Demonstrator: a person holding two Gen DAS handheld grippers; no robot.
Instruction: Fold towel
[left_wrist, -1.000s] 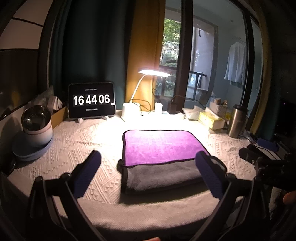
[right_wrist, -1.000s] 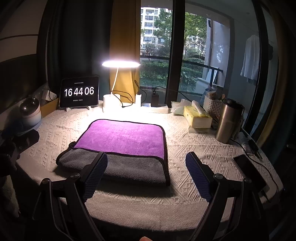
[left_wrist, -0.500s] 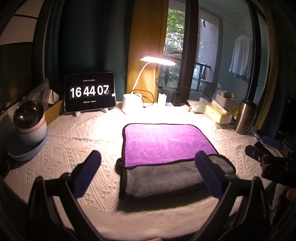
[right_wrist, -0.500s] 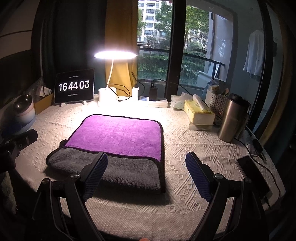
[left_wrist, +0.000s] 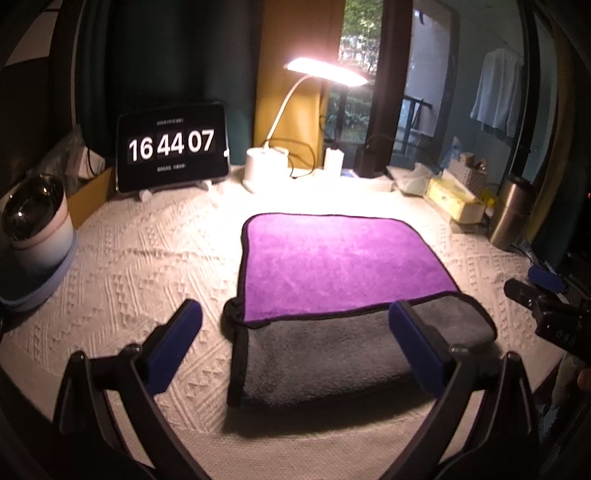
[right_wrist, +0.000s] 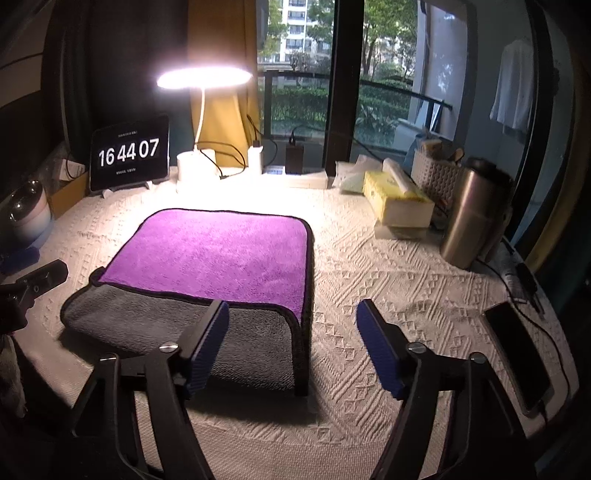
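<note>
Desk (left_wrist: 122, 258): nothing on it shifted over the last second. Lamp (left_wrist: 325, 72), clock tablet (left_wrist: 171, 147) (ticked from 16:44:06 to 16:44:07), tissue box (right_wrist: 397, 205) and steel flask (right_wrist: 469, 218) all sat where they were.

Towel (left_wrist: 343, 258): it lay flat mid-desk, same place, purple panel on top of the grey layer, with a grey strip showing along the near edge. No new fold or crease in that second.

What changed was you. You pushed both cameras in closer and lower; the towel filled more of each view.

Left hand-held gripper (left_wrist: 295, 350): jaws wide apart, holding nothing, hovering over the towel's near-left edge.

Right hand-held gripper (right_wrist: 293, 349): also spread and empty, straddling the near-right corner. It had drifted left from bare desk to get there.

My read: you were lining up on the near edge for the next fold, grasp not yet made.
</note>
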